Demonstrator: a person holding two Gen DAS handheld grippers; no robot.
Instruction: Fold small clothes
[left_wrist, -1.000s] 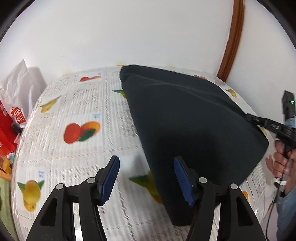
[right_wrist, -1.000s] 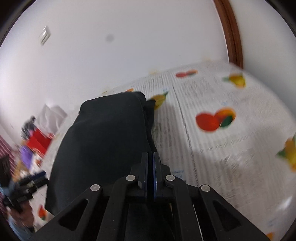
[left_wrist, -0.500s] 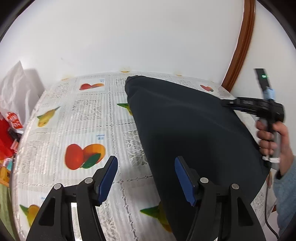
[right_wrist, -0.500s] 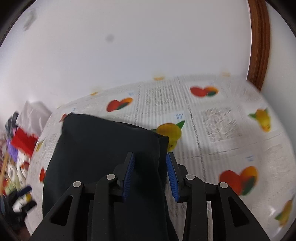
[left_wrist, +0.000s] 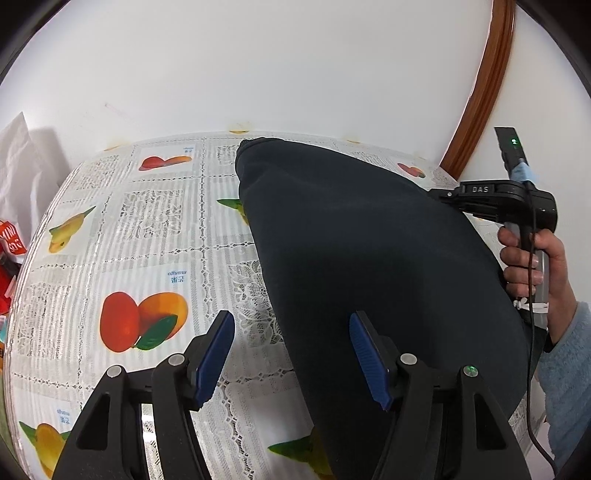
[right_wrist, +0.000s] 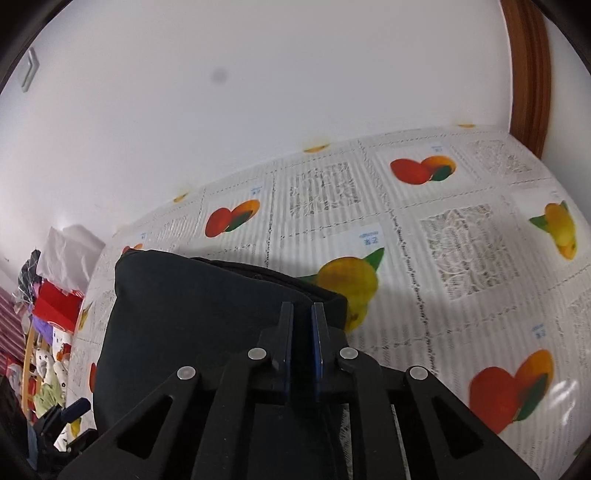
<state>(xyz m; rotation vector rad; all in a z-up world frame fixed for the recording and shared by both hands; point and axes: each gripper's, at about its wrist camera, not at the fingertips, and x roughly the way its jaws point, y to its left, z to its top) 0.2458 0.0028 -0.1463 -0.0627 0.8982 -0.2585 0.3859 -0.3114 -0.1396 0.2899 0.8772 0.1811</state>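
The dark navy garment (left_wrist: 369, 251) lay spread flat on the tabletop (left_wrist: 122, 236), which wore a white lace-patterned cloth printed with fruit. It looked folded at least once, its surface smooth and nearly free of wrinkles, with a rounded, hemmed corner (left_wrist: 255, 147) reaching toward the tabletop's far edge by the wall. From that corner one straight edge ran back toward the near side of the tabletop. In the right wrist view the garment (right_wrist: 192, 317) showed stacked layers along its far edge, partly covering a printed yellow fruit.
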